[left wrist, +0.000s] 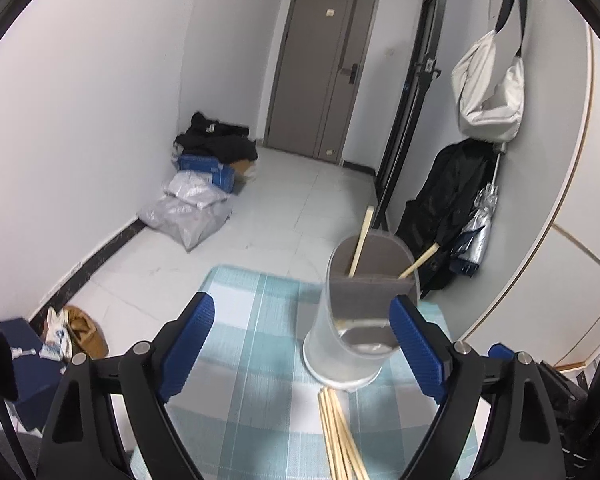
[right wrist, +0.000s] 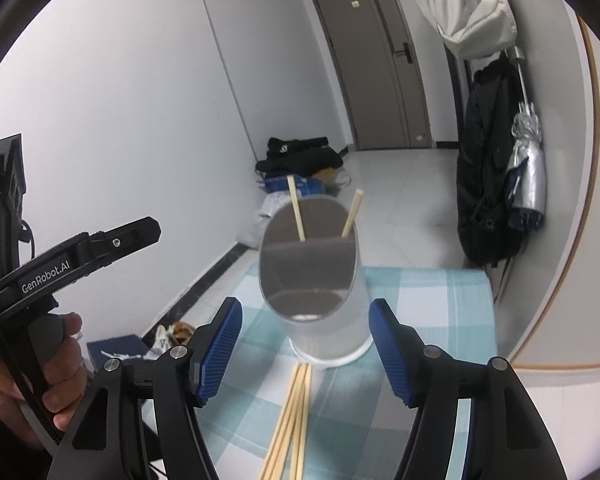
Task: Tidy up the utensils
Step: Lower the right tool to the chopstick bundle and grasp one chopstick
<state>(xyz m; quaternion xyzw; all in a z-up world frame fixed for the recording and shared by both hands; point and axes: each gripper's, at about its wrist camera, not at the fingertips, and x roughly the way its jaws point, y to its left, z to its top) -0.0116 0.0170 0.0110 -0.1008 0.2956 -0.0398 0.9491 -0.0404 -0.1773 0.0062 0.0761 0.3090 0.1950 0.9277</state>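
Note:
A translucent round utensil holder (left wrist: 340, 344) with a grey divider stands on a blue checked cloth (left wrist: 240, 400). Two wooden chopsticks (left wrist: 360, 244) lean in its far half. Several loose chopsticks (left wrist: 340, 436) lie bundled on the cloth just in front of it. My left gripper (left wrist: 302, 308) is open and wide, the holder by its right fingertip, nothing gripped. In the right wrist view the holder (right wrist: 320, 320) sits just beyond my open right gripper (right wrist: 306, 308), with a gap at each blue pad. The loose chopsticks (right wrist: 292, 412) run between and below its fingers.
A hand (right wrist: 56, 364) at the left holds the other gripper's black handle (right wrist: 60, 268). Beyond the table edge lie tiled floor, plastic bags (left wrist: 188, 208) and black clothes by the wall, a grey door (left wrist: 320, 76), a hanging white bag (left wrist: 488, 92), a dark coat and an umbrella (right wrist: 528, 168).

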